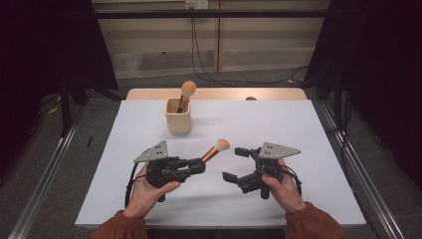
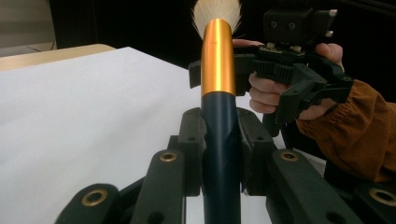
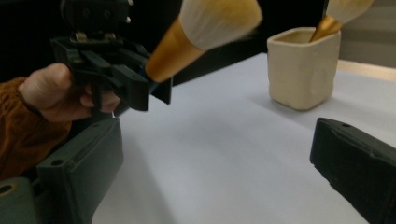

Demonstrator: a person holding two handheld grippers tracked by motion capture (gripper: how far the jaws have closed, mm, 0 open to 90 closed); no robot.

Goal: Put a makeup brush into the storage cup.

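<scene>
My left gripper [image 1: 199, 167] is shut on a makeup brush [image 1: 215, 150] with a dark handle, gold ferrule and pale bristles; the brush [image 2: 218, 60] points up and right, off the table. In the right gripper view the same brush [image 3: 205, 28] hangs in front of that gripper [image 3: 140, 91]. My right gripper [image 1: 233, 163] stands open just right of the brush tip, nothing between its jaws; it shows too in the left gripper view [image 2: 280, 79]. A cream square cup [image 1: 178, 116] at the table's back holds a second brush [image 1: 186, 92]. The cup [image 3: 302, 67] also appears upper right.
The white table top [image 1: 278, 129] has free room on the right and front. A wooden strip [image 1: 216, 93] runs along its far edge. Cables [image 1: 209, 74] lie on the floor behind, and dark curtains hang on both sides.
</scene>
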